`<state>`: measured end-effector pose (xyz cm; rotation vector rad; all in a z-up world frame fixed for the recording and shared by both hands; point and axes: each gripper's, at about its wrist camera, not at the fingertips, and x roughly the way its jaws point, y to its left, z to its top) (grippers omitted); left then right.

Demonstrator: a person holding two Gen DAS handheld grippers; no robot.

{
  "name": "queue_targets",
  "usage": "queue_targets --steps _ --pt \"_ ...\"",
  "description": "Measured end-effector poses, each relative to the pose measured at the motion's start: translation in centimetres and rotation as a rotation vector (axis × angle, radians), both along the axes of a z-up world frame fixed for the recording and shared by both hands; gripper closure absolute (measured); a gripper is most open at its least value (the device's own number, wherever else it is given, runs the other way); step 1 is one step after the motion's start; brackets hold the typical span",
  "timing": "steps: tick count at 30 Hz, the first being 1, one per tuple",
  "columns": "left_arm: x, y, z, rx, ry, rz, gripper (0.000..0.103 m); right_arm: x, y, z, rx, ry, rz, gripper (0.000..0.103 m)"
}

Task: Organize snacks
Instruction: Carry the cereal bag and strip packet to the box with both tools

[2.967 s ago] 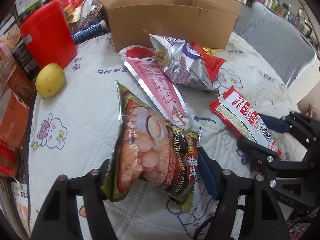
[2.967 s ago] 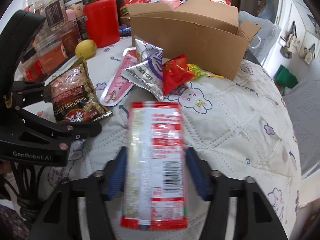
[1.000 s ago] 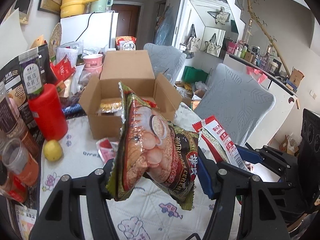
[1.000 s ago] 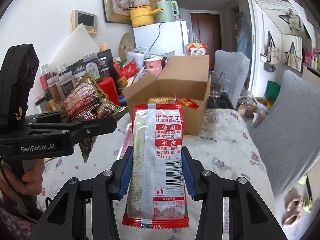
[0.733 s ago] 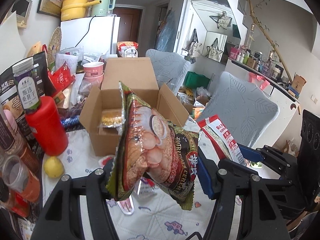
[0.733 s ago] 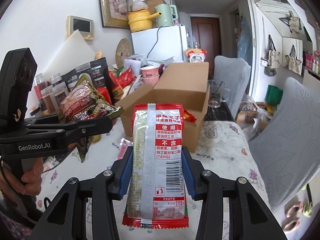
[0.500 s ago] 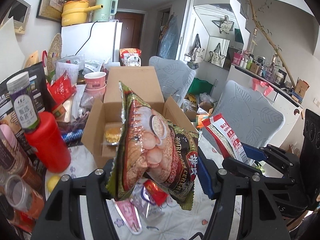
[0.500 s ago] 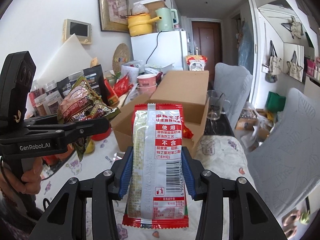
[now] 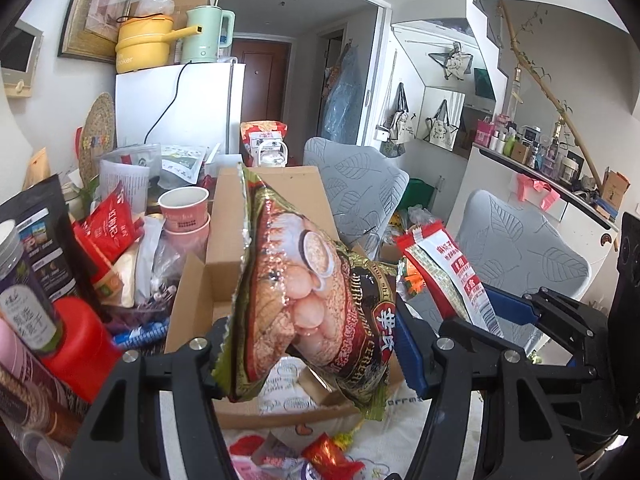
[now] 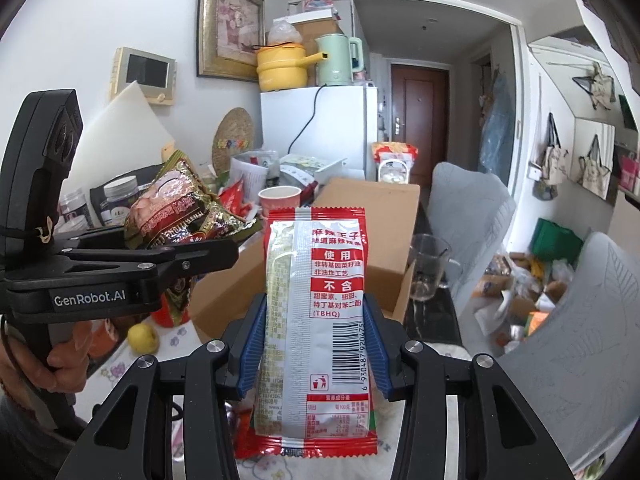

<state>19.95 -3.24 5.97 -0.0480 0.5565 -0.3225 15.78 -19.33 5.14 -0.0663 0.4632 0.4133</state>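
Aloft, a puffy green-and-brown foil snack bag (image 9: 316,304) is clamped in the left gripper (image 9: 308,356), just before an open brown cardboard box (image 9: 224,240). Beside it, the right gripper (image 10: 314,344) pinches a flat red-and-white snack packet (image 10: 316,320).

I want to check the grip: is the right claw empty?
No, the right claw is shut on a red and silver packet, its blue pads pressing both long edges.
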Motion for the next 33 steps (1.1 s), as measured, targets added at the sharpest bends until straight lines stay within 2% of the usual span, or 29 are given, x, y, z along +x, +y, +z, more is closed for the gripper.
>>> queue_targets --steps 14,19,26,33 --pt "8.3 0.4 -1.1 -0.033 0.008 0.056 0.04 8.3 1.1 0.3 0.002 0.027 -0.052 0.058" --pt "10.6 0.5 -2.3 0.008 0.022 0.101 0.04 10.9 1.6 -0.6 -0.008 0.06 -0.068 0.058" --pt "13.7 1.4 -5.5 0.026 0.111 0.146 0.04 14.3 2.7 -2.7 -0.048 0.13 -0.085 0.058" --pt "15.9 2.0 -7.4 0.064 0.187 0.185 0.04 16.5 3.6 -4.4 -0.065 0.197 -0.073 0.058"
